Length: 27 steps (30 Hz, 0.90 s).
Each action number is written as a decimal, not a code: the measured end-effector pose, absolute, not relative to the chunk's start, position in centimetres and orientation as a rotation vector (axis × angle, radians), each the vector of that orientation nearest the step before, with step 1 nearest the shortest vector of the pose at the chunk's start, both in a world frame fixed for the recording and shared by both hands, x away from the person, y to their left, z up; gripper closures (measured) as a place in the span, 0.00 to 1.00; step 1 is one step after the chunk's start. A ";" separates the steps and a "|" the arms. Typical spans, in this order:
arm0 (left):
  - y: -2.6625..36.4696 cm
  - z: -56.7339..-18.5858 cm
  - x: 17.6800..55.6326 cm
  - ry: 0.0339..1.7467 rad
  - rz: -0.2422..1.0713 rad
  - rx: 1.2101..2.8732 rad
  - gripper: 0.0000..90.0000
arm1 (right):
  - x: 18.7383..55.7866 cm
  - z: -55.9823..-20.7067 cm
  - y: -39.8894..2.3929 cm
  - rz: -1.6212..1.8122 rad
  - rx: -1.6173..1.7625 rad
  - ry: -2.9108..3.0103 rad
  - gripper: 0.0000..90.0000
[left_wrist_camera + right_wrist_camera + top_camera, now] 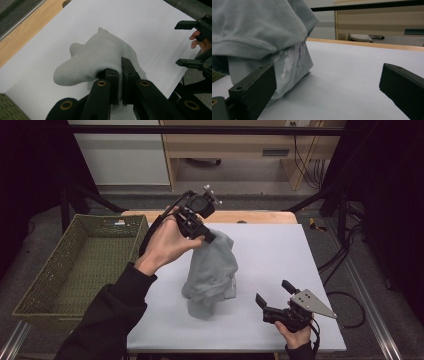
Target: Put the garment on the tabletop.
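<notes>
Garment type: the pale grey garment (pixel 210 270) hung bunched, so its cut could not be told.
Print: a white mark on the fabric in the right gripper view was creased and unreadable.
Basket (pixel 75 265): its near corner lay behind the person's dark sleeve (pixel 107 320).
Pinched fold: hidden between the left gripper's (pixel 121 82) closed jaws.

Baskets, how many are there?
1. The woven basket sits left of the table, beside the grey garment held up by the left hand-held gripper.
</notes>
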<state>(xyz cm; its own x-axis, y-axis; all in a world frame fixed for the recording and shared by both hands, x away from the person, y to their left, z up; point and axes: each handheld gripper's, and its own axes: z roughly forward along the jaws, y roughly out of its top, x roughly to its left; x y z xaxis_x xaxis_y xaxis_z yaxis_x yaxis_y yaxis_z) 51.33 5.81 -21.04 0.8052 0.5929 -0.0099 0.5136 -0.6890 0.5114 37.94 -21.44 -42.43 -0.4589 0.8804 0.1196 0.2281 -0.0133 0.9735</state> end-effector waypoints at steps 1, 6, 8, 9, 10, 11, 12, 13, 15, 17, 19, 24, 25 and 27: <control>5.7 -21.5 51.4 0.814 0.213 2.491 0.95 | 38.0 -42.5 -21.5 1.507 1.148 1.710 0.02; 5.3 -23.9 51.7 0.792 0.184 2.518 0.95 | 38.0 -42.5 -21.3 1.510 1.160 1.707 0.02; 5.2 -24.3 51.8 0.789 0.177 2.523 0.95 | 38.0 -42.6 -21.4 1.506 1.158 1.713 0.02; 5.1 -25.0 51.8 0.785 0.168 2.522 0.95 | 38.0 -42.6 -21.4 1.508 1.161 1.714 0.02; 5.1 -25.0 51.8 0.785 0.168 2.522 0.95 | 38.0 -42.6 -21.4 1.504 1.153 1.718 0.02; 5.1 -25.4 51.9 0.782 0.159 2.518 0.95 | 38.0 -42.6 -21.4 1.504 1.153 1.718 0.02; 5.0 -26.2 51.9 0.776 0.137 2.518 0.95 | 38.0 -42.6 -21.4 1.505 1.158 1.716 0.02; 5.0 -26.2 51.9 0.776 0.137 2.518 0.95 | 38.0 -42.6 -21.4 1.505 1.158 1.716 0.02; 4.8 -27.5 51.8 0.778 0.120 2.512 0.95 | 38.0 -42.6 -21.4 1.505 1.152 1.712 0.02; 4.7 -28.2 51.8 0.775 0.113 2.512 0.94 | 38.0 -42.7 -21.4 1.509 1.151 1.708 0.02; 4.7 -28.7 51.8 0.774 0.105 2.513 0.94 | 38.1 -42.7 -21.4 1.506 1.154 1.708 0.02; 4.5 -30.1 51.5 0.753 0.079 2.494 0.94 | 38.0 -42.7 -21.4 1.516 1.175 1.714 0.02; 4.5 -30.3 51.5 0.747 0.078 2.493 0.94 | 38.1 -42.8 -21.5 1.503 1.158 1.717 0.02; 4.4 -30.8 51.4 0.738 0.076 2.493 0.94 | 38.1 -42.8 -21.4 1.501 1.164 1.715 0.02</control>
<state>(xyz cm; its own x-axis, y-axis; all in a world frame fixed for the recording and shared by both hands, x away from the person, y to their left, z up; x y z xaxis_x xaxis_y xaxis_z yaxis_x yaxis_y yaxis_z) 51.35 4.40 -30.83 0.8487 0.5203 -0.0943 0.4903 -0.7076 0.5089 38.11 -21.40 -42.83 -0.4558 0.8819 0.1209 0.2366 -0.0109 0.9716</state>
